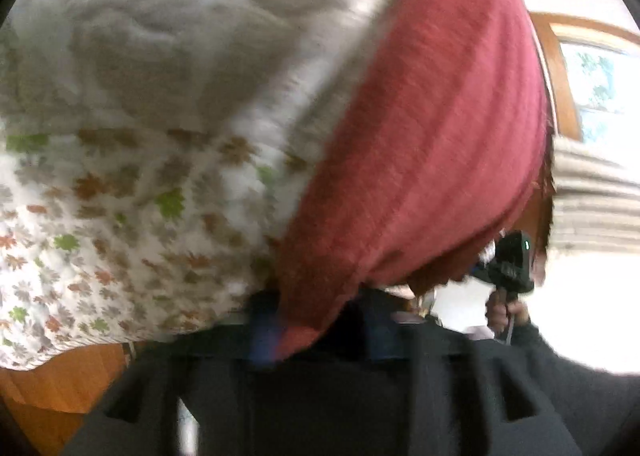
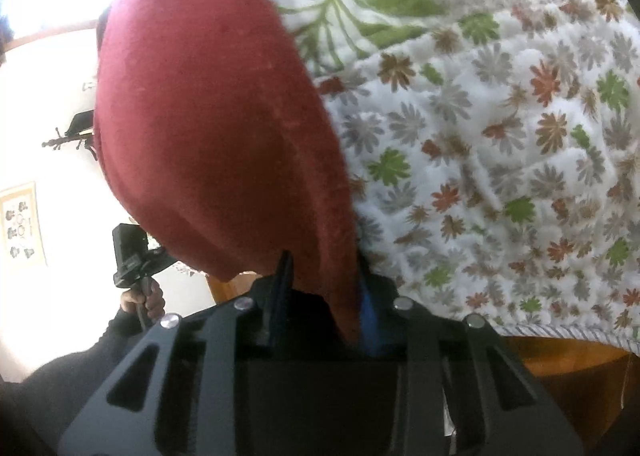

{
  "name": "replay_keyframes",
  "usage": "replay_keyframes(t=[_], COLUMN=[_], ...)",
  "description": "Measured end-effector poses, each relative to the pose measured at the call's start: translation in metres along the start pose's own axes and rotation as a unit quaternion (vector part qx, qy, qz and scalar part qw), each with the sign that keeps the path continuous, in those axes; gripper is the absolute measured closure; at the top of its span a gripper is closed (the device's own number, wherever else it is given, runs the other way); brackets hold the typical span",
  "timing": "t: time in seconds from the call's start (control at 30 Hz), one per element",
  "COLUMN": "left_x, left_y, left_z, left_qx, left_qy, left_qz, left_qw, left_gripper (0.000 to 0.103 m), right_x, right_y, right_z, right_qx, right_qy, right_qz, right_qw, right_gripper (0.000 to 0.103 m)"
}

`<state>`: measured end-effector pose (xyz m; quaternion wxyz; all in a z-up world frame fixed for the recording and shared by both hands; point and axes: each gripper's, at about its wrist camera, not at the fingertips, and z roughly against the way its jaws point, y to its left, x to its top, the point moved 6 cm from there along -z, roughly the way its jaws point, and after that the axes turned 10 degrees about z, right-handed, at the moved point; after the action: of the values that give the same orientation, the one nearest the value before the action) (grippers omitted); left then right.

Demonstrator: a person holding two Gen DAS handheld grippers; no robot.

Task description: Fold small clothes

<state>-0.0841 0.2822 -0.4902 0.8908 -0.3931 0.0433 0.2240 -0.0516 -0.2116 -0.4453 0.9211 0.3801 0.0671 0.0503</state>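
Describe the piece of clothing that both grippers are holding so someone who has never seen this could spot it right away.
Start from the white quilt printed with small green, orange and grey flowers. In front of it hangs the red garment, pinched at its edge in the right gripper and the left gripper. It is the only plain dark red cloth, with no pattern.

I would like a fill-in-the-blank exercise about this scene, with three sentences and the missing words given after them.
1. The cloth held in the right tool has the colour ____.
2. The white bedcover beside the cloth carries a printed pattern of small ____.
3. In the left wrist view, the cloth hangs into the left tool, and the person's other hand grips a handle on the ____ side of the picture.

Missing words: red; flowers; right
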Motion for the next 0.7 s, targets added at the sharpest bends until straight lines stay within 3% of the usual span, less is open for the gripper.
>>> replay_keyframes(t=[0.03, 0.1, 0.13, 0.17, 0.2, 0.23, 0.27, 0.37, 0.7], left_x=[0.0, -0.001, -0.003, -0.004, -0.004, -0.004, -0.005, -0.012, -0.031], left_y=[0.003, 0.0, -0.002, -0.002, -0.002, -0.003, -0.003, -0.001, -0.001], left_z=[0.004, 0.002, 0.0, -0.001, -0.001, 0.003, 0.005, 0.014, 0.062], left_qx=[-0.008, -0.005, -0.007, -0.005, 0.0, 0.0, -0.003, -0.015, -0.105], left_qy=[0.0, 0.002, 0.009, 0.015, 0.016, 0.013, 0.012, 0.005, -0.028], left_qz=[0.001, -0.01, -0.016, -0.019, -0.022, -0.026, -0.025, -0.02, 0.004], left_qw=[1.0, 0.9999, 0.9998, 0.9997, 0.9996, 0.9996, 0.9996, 0.9997, 0.994], left_gripper=[0.037, 0.038, 0.052, 0.077, 0.085, 0.09, 0.092, 0.094, 0.095], right_x=[-0.001, -0.003, -0.005, -0.007, -0.008, -0.008, -0.009, -0.009, -0.013], right_y=[-0.001, 0.003, 0.005, 0.006, 0.007, 0.007, 0.008, 0.004, 0.021], right_z=[-0.002, -0.008, -0.012, -0.016, -0.018, -0.019, -0.019, -0.011, 0.038], right_qx=[0.0, 0.005, 0.004, 0.005, 0.007, 0.01, 0.011, 0.023, 0.093], right_qy=[-0.001, 0.002, 0.006, 0.009, 0.01, 0.01, 0.007, -0.007, -0.073], right_qz=[0.001, 0.003, 0.004, 0.005, 0.003, 0.0, -0.004, -0.016, -0.03], right_qw=[1.0, 1.0, 1.0, 1.0, 1.0, 1.0, 1.0, 1.0, 0.993], right_gripper=[0.069, 0.068, 0.068, 0.068, 0.072, 0.086, 0.096, 0.097, 0.097])
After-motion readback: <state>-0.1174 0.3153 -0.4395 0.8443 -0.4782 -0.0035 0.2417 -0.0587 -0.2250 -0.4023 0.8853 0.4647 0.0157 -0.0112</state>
